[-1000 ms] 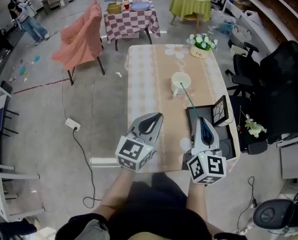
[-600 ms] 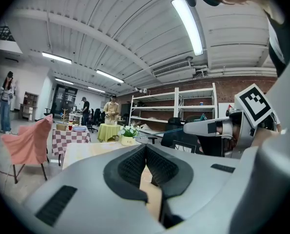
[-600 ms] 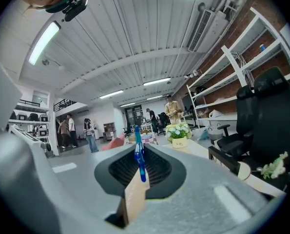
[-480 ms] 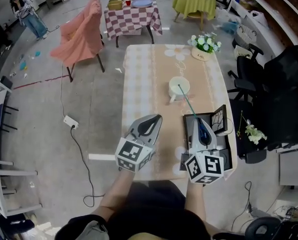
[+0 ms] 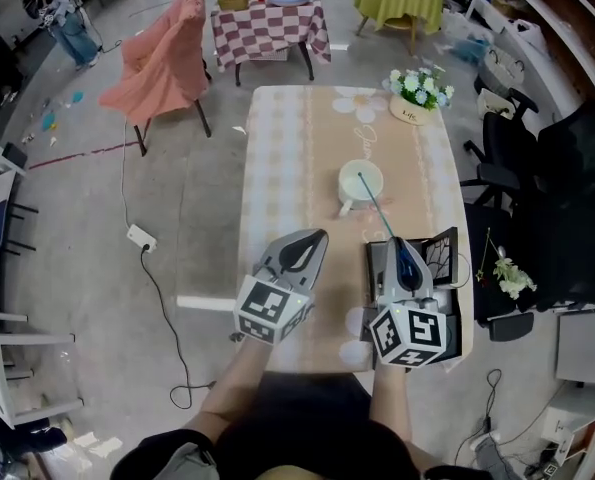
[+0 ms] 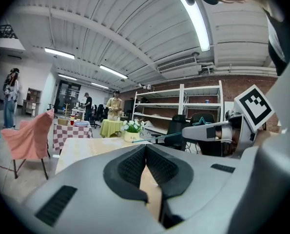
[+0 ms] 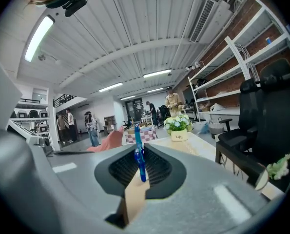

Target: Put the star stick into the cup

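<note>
A white cup stands mid-table. The star stick, a thin teal rod with a blue grip end, is clamped in my right gripper. It points away from me, and in the head view its far tip lies over the cup's mouth; whether it is inside I cannot tell. In the right gripper view the blue end sits between the shut jaws of my right gripper. The left gripper view shows the rod and a star outline. My left gripper hovers beside it to the left, shut and empty.
The table has a flower pot at its far right end and a black tray under my right gripper. A black office chair stands right, a pink-draped chair and checkered table beyond. A cable with a power strip lies on the floor at left.
The head view has drifted, so the table sits lower and nearer in frame. Both grippers keep their spacing; the stick stays in the right one, its tip still over the cup.
</note>
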Tool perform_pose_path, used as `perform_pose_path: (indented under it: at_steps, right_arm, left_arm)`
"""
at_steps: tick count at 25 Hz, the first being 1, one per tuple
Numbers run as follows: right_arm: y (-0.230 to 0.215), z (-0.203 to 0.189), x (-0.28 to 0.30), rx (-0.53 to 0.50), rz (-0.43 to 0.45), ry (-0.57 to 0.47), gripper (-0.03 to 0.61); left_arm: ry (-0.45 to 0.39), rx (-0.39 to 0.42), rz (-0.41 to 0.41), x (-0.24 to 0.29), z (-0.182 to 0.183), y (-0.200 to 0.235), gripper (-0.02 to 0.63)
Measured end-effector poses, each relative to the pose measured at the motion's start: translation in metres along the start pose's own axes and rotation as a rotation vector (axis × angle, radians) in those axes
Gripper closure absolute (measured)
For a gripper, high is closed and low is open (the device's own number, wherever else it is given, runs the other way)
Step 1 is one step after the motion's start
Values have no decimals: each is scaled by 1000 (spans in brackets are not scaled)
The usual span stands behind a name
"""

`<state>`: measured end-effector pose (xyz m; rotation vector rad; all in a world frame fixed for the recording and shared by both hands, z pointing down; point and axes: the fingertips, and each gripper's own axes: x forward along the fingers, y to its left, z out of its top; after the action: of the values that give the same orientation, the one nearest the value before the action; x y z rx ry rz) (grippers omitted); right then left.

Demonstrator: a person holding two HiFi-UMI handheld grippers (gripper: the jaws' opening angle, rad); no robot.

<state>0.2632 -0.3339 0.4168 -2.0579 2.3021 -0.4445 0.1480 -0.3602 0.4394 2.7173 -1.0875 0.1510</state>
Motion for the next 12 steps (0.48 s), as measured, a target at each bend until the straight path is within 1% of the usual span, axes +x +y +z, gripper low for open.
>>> perform_pose_path:
  at_steps: [3, 7, 12]
  right_arm:
    - [-4, -5, 12, 1, 5, 20, 557]
    - [-11, -15, 26, 8, 3, 53, 557]
    - [-20, -26, 40, 15, 3, 94, 557]
  left_arm:
    - [14, -10, 9, 7, -2, 4, 604]
    - [37, -29, 20, 18, -16, 12, 604]
    - [61, -45, 25, 28, -23, 14, 604]
